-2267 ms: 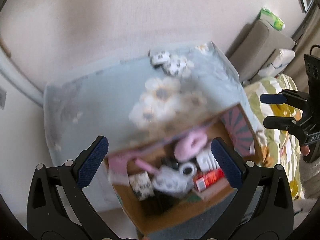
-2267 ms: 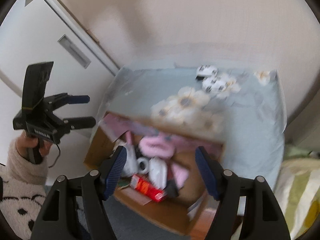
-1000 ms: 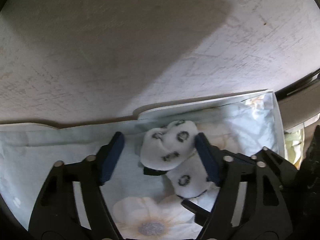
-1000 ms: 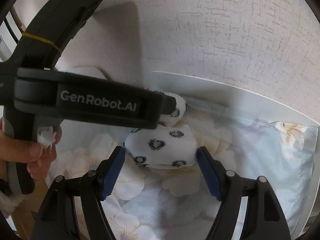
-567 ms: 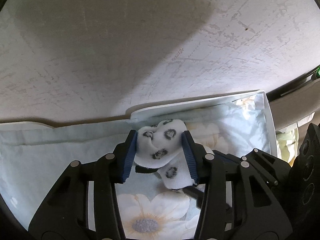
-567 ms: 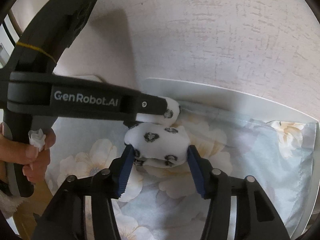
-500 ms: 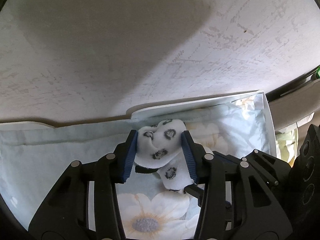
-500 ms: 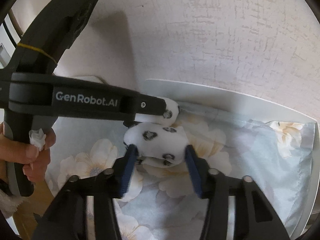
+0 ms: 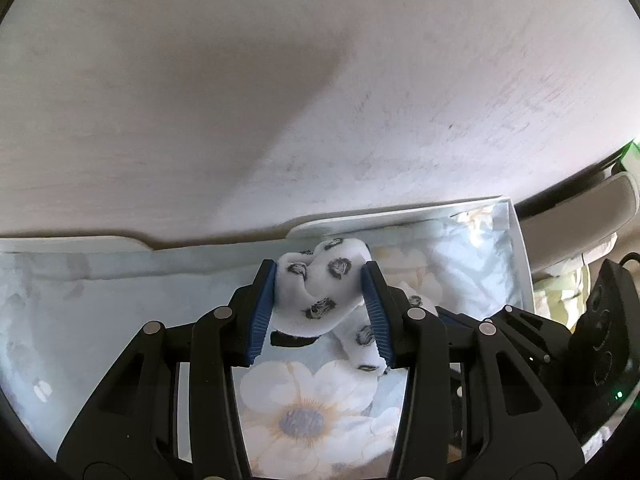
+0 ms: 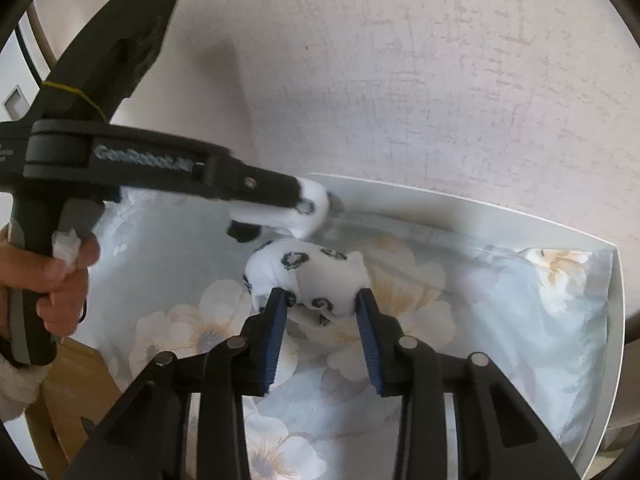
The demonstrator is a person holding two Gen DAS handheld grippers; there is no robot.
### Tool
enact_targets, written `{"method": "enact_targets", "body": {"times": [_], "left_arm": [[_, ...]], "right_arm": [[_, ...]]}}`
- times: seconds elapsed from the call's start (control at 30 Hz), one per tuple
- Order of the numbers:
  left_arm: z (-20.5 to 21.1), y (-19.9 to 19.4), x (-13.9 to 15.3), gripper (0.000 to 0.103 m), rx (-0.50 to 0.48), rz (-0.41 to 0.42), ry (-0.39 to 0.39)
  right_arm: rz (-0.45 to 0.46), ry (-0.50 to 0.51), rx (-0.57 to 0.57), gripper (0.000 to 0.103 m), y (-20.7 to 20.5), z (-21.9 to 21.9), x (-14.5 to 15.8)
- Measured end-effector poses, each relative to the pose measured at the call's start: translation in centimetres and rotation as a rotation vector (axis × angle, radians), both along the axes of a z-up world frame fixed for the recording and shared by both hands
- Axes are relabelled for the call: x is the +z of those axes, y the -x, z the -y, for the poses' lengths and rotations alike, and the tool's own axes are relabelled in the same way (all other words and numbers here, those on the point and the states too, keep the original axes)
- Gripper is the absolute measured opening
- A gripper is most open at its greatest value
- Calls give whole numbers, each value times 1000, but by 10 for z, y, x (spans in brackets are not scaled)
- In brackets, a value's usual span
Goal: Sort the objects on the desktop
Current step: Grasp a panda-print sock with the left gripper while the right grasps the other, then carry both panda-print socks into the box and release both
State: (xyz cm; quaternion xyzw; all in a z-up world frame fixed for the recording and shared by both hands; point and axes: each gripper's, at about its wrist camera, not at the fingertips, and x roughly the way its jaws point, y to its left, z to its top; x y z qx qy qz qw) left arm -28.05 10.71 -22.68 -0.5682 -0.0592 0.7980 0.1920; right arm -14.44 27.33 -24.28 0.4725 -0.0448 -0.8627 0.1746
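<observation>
Far left in the right wrist view: a bare hand [image 10: 60, 280] wrapped round the black handle, a scrap of white tissue [image 10: 68, 246] pinched under the thumb; beside it the left gripper [image 10: 316, 208] reaching across, side-on, blue-padded fingers clamped on a white fuzzy sock with black spots [image 10: 308, 206], held close to the pale textured wall [image 10: 440, 80]; below and to the right, the right gripper [image 10: 320, 304] with fingers squeezed onto a second white fuzzy spotted sock [image 10: 308, 276], bunched into a ball just above the light-blue cloth printed with cream flowers [image 10: 500, 320] covering the desk; farther right, the white raised rim of the desk [image 10: 616, 320].

In the left wrist view: left gripper [image 9: 320, 284] at centre, fingers [image 9: 264, 304] pressed against both sides of the first sock [image 9: 320, 292], sock lifted near the back edge of the floral cloth [image 9: 312, 412]; just right of it, the second sock [image 9: 364, 340] partly hidden behind the right finger; further right, black body of the right gripper [image 9: 472, 324], its finger state hidden here; at the far right edge, a grey cushioned seat [image 9: 580, 216].
</observation>
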Motion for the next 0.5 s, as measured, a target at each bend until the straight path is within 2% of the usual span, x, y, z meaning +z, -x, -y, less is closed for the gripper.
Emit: {"method": "enact_targets", "body": {"times": [0.23, 0.5], "left_arm": [[11, -14, 27, 40, 1, -29, -11], [38, -59, 95, 40, -13, -97, -29]], "right_arm": [[-28, -10, -9, 31, -24, 0, 22], [-99, -17, 2, 31, -34, -26, 72]]}}
